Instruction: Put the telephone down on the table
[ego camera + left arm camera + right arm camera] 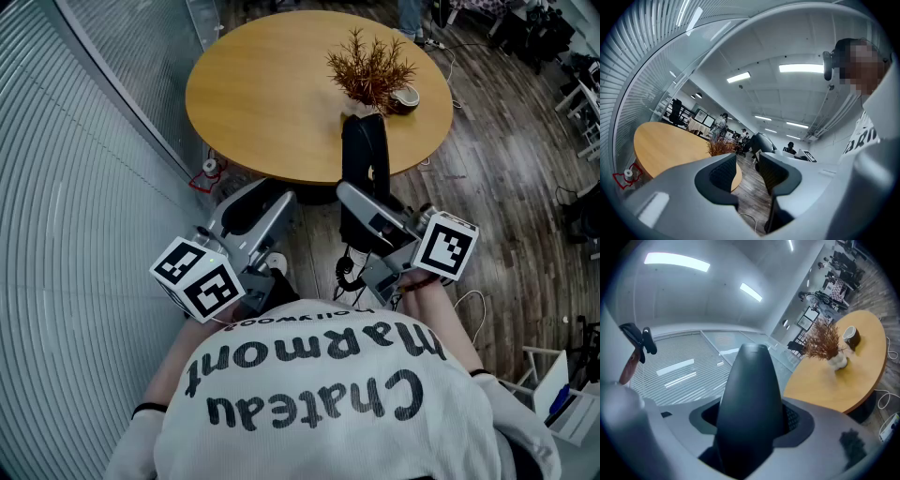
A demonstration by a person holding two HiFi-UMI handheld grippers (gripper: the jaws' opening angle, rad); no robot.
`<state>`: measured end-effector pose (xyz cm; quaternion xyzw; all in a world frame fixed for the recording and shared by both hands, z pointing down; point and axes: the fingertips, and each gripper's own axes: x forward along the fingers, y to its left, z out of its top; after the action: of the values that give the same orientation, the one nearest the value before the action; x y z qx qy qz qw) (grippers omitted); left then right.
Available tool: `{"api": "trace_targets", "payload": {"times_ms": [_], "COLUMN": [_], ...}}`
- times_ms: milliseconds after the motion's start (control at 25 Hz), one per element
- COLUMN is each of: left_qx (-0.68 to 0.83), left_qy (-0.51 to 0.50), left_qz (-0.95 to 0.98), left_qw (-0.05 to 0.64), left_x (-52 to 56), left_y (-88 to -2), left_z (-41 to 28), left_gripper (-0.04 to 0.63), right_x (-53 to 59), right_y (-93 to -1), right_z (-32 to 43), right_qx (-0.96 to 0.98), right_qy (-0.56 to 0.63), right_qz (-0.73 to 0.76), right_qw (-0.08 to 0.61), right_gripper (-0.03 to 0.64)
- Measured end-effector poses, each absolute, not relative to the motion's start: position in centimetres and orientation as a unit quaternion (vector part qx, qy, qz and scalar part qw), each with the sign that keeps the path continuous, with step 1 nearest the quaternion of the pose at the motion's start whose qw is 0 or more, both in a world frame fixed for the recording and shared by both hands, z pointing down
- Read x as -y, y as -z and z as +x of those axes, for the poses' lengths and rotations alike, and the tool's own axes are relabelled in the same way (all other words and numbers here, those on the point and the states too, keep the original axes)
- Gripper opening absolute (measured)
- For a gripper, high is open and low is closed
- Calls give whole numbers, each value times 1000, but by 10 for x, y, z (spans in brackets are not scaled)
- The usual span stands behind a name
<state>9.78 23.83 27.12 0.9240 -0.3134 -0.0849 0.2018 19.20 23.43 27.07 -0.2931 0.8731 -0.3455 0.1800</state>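
While the telephone (pixel 365 155) is not yet on the surface (pixel 272 94), the right gripper (pixel 362 212) has its jaws clamped on the dark handset's lower half. The rounded upper end stands clear above them, probably so it can be carried across and laid down without slipping. In the head view the telephone hangs in the air at the near edge of the round wooden surface, close to the dried plant (pixel 370 70) and the small bowl (pixel 405 97) beside it (both sit on the far right part). The left gripper (pixel 267 202) hangs off to the side over the floor, its jaws apart with nothing between them; it seems to have no part in this step. The only readable writing is on the person's shirt (pixel 319 394): "Chateau Marmont" in large dark letters. A smaller line above it is too cramped to read.
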Motion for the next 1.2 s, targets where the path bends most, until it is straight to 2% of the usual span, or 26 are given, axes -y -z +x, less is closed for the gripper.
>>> {"api": "trace_targets", "payload": {"times_ms": [640, 720, 760, 800, 960, 1200], "left_qx": [333, 345, 354, 359, 334, 311], "left_qy": [85, 76, 74, 73, 84, 94], "left_qz": [918, 915, 913, 911, 917, 923], "left_qw": [199, 193, 189, 187, 199, 205], "left_x": [-236, -223, -214, -205, -174, -72], "left_y": [-264, -272, -278, -282, -289, -285], "left_z": [80, 75, 72, 69, 67, 37], "left_gripper": [151, 86, 25, 4, 4, 3], "right_x": [-224, -213, -206, -200, -172, -77], "right_y": [-261, -265, -269, -274, -285, -285], "right_z": [180, 175, 172, 169, 155, 112], "right_qx": [-873, -873, -874, -876, -880, -879], "right_qy": [359, 365, 366, 364, 358, 363], "right_qz": [-280, -274, -271, -271, -275, -282], "right_qw": [173, 172, 170, 165, 146, 129], "right_gripper": [310, 308, 308, 310, 310, 310]}}
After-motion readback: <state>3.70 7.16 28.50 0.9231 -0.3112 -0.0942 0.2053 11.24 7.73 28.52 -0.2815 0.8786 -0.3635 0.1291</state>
